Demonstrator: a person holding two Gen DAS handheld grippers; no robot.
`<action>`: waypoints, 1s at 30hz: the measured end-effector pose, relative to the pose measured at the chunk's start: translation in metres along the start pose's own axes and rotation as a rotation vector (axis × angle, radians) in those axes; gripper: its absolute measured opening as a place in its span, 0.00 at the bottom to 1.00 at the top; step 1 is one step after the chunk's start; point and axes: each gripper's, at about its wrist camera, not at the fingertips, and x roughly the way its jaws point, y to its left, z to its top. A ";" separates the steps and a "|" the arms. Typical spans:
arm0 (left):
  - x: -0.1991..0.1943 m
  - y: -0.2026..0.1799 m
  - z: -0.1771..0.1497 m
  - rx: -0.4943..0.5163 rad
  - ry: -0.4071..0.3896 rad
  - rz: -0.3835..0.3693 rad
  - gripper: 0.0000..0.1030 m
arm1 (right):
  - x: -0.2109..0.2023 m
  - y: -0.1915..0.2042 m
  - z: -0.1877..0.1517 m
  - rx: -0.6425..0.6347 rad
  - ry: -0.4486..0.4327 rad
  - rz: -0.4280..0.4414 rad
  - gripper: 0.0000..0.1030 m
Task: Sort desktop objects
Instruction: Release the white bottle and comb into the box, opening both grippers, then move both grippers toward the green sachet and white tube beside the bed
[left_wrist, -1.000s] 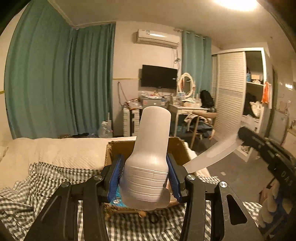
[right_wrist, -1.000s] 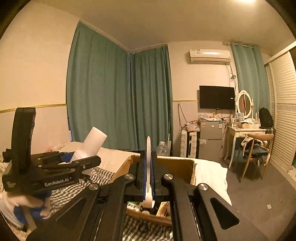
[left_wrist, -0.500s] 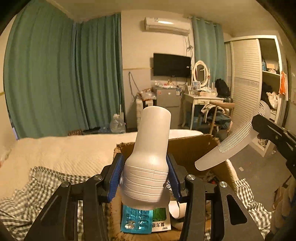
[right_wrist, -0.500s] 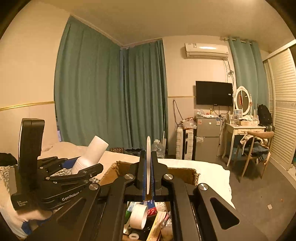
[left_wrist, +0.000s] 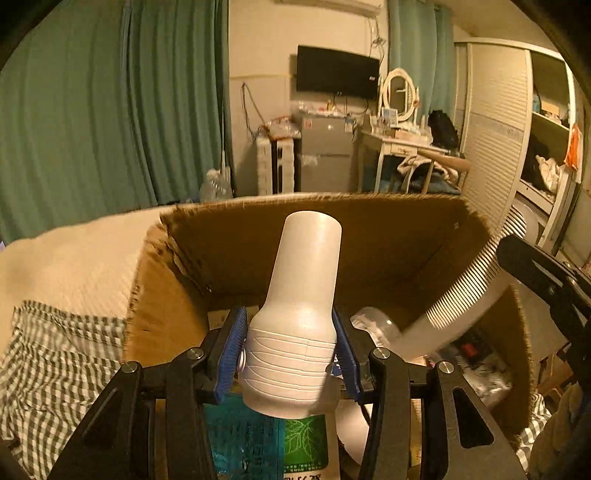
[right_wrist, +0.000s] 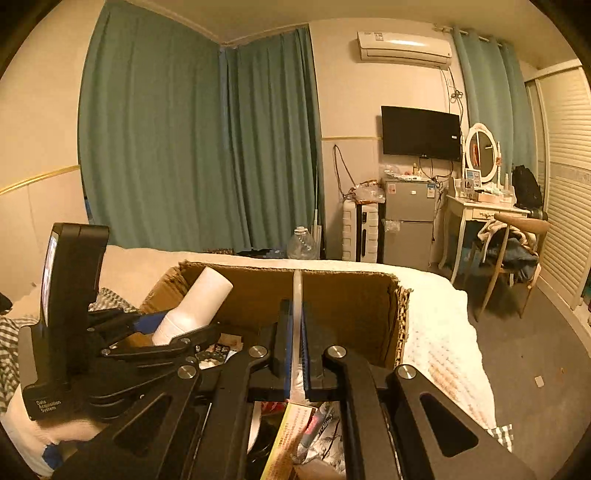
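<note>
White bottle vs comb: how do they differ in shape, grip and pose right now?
The white bottle is round and wide, so the left gripper holds it with jaws well apart. The comb is flat and toothed, pinched on edge in the nearly shut right gripper. Both are pale and sit above the cardboard box.

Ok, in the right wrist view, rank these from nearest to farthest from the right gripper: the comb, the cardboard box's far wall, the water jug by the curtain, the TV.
1. The comb, clamped edge-on in the right gripper.
2. The cardboard box's far wall, straight ahead.
3. The water jug, beyond the bed, slightly left of centre by the curtain.
4. The TV, on the far wall, upper right.
</note>
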 end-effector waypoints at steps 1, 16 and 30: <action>0.004 0.001 -0.001 -0.008 0.018 0.005 0.46 | 0.007 0.000 -0.002 -0.004 0.014 0.002 0.04; -0.052 0.015 0.015 -0.070 -0.062 0.011 0.82 | -0.010 0.016 0.004 -0.060 -0.032 -0.037 0.36; -0.155 0.025 0.021 -0.133 -0.267 0.064 1.00 | -0.107 0.030 0.026 -0.038 -0.221 -0.034 0.92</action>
